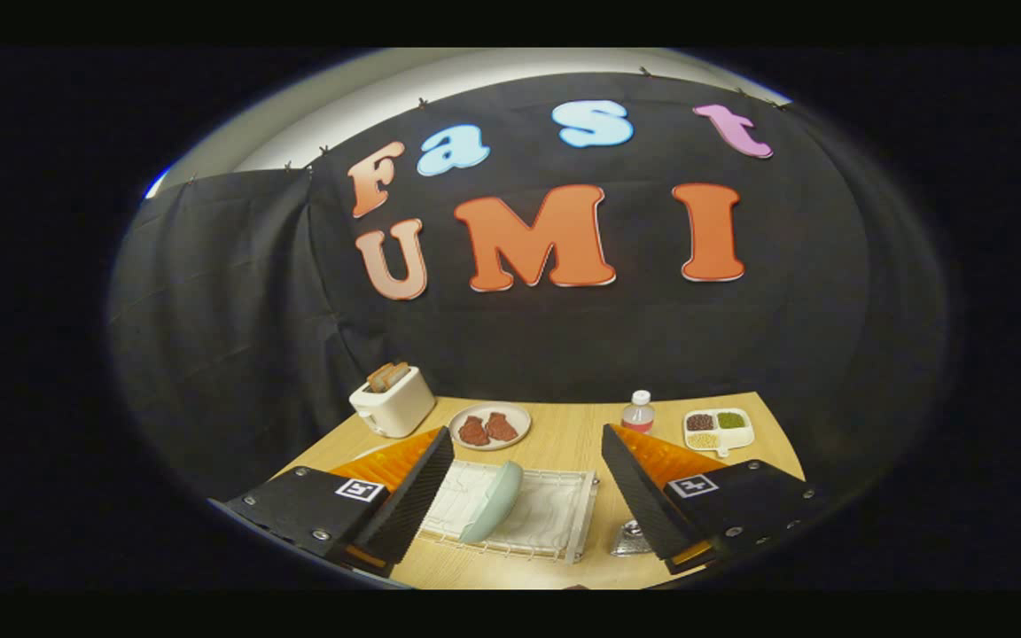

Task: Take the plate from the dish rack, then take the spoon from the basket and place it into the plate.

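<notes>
Below, gripper (524,496) jaws spread wide and empty, pale green plate (493,502) upright in white dish rack (564,523) between them, toaster (393,400) beyond on wooden surface (572,434).

- The gripper view looks forward and slightly down from above the near edge of the light wooden table (564,434).
- The black-padded gripper (528,496), fingers wide apart, frames the white wire dish rack (555,518) close below.

My view: toaster (393,403) with bread slices, round dish (490,425) holding two brown pieces, bottle (639,413), divided tray (719,429), wooden table (564,434).
</notes>
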Demonstrator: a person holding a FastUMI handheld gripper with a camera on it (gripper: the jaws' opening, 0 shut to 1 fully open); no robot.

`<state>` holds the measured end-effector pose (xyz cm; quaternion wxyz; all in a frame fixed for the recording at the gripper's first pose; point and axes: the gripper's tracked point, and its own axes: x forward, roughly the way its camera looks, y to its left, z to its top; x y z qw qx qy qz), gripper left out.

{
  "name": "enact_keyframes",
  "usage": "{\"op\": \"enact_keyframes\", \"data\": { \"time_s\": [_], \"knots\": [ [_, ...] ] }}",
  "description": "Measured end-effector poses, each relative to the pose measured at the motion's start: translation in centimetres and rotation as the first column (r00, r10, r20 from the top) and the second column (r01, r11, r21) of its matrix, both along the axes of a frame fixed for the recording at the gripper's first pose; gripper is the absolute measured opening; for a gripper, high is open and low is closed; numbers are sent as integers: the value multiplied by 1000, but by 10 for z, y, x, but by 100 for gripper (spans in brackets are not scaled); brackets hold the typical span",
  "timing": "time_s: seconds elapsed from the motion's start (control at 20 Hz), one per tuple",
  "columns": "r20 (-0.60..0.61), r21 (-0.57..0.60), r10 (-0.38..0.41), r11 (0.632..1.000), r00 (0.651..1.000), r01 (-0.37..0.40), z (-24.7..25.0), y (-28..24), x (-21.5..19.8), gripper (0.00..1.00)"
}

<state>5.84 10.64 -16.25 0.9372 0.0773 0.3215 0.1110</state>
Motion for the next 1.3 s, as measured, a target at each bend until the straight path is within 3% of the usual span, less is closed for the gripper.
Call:
{"op": "enact_keyframes", "data": {
  "time_s": [0.25,0.55,1.0,1.3],
  "knots": [
    [-233,39,85,996,969,-78,-42,32,-5,99],
    [-506,0,130,989,853,-151,-99,51,-25,93],
    [-691,-50,121,976,712,-214,-154,71,-23,79],
    [-779,-115,75,959,623,-259,-190,79,-31,68]
  ]
}}
